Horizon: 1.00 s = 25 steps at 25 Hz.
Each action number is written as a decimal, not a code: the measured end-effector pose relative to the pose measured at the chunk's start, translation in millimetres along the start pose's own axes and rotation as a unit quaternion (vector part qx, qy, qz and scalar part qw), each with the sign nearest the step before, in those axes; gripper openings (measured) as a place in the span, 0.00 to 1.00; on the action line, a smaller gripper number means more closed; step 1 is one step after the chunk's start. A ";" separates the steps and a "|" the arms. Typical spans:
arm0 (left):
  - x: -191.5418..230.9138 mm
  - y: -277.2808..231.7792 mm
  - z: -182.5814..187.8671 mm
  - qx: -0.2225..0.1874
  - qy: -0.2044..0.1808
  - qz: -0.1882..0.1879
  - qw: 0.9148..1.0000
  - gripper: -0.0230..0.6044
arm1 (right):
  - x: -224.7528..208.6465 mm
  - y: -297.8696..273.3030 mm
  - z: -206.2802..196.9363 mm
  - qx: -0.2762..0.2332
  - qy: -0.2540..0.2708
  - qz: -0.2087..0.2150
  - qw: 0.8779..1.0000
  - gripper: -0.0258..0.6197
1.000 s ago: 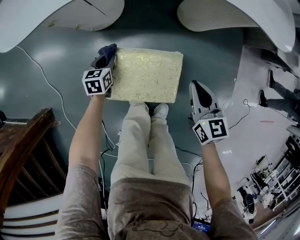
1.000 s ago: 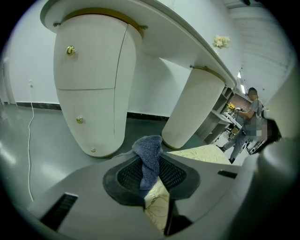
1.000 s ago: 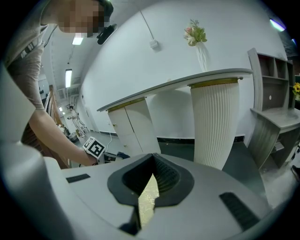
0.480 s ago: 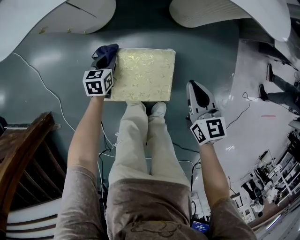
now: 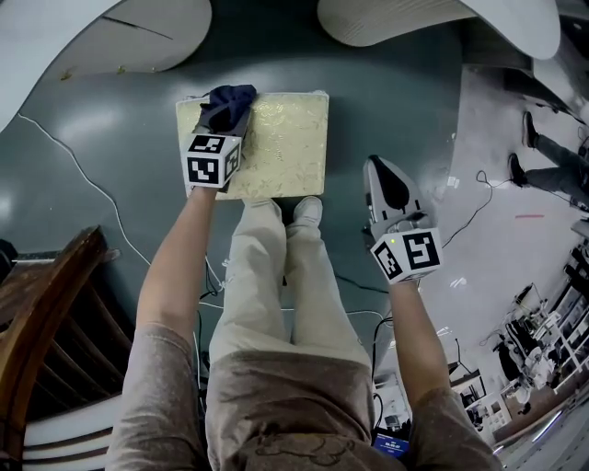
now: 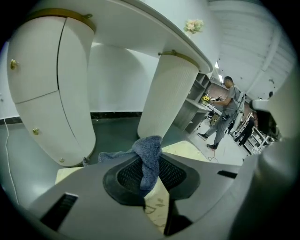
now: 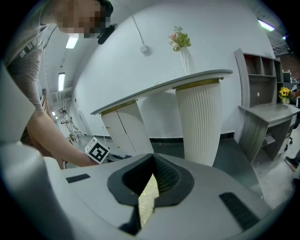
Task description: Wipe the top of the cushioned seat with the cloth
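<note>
The cushioned seat (image 5: 281, 147) is a gold patterned square on the dark floor, just past my feet. My left gripper (image 5: 226, 115) is over its far left part, shut on a dark blue cloth (image 5: 228, 103) that lies bunched on the seat top. In the left gripper view the cloth (image 6: 149, 157) hangs pinched between the jaws of the left gripper (image 6: 150, 165), with the gold seat (image 6: 155, 208) below. My right gripper (image 5: 377, 170) hangs to the right of the seat, off it, jaws together and holding nothing. In its own view the right gripper (image 7: 151, 161) shows only a sliver of the seat (image 7: 146, 199).
White curved furniture (image 5: 433, 23) and a rounded cabinet (image 5: 92, 37) stand just beyond the seat. A wooden chair (image 5: 41, 304) is at my near left. Cables (image 5: 87, 156) trail over the floor. My shoes (image 5: 308, 210) touch the seat's near edge. A person (image 6: 225, 110) stands farther off.
My left gripper has slid right with the cloth, from the seat's left edge onto its top. The right gripper has stayed about where it was.
</note>
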<state>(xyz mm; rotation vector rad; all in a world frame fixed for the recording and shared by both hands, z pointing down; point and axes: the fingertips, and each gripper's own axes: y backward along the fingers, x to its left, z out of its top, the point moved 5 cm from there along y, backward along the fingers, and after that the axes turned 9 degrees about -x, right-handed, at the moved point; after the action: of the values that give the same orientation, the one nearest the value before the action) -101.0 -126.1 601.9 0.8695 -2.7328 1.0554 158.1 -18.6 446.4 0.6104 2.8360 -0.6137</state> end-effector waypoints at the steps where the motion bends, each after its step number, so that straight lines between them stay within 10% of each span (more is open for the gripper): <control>1: -6.0 -3.6 0.5 0.001 -0.003 -0.006 1.000 0.19 | -1.9 2.1 -0.8 0.000 -0.003 -0.003 1.000 0.03; 25: -119.3 -58.3 4.3 0.017 -0.043 -0.106 0.993 0.19 | -26.5 60.0 -19.1 -0.009 -0.026 -0.061 0.998 0.03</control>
<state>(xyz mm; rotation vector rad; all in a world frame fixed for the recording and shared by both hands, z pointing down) 30.4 -106.8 600.6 1.2055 -2.6219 1.0471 206.1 30.0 448.8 0.4152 2.8432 -0.6146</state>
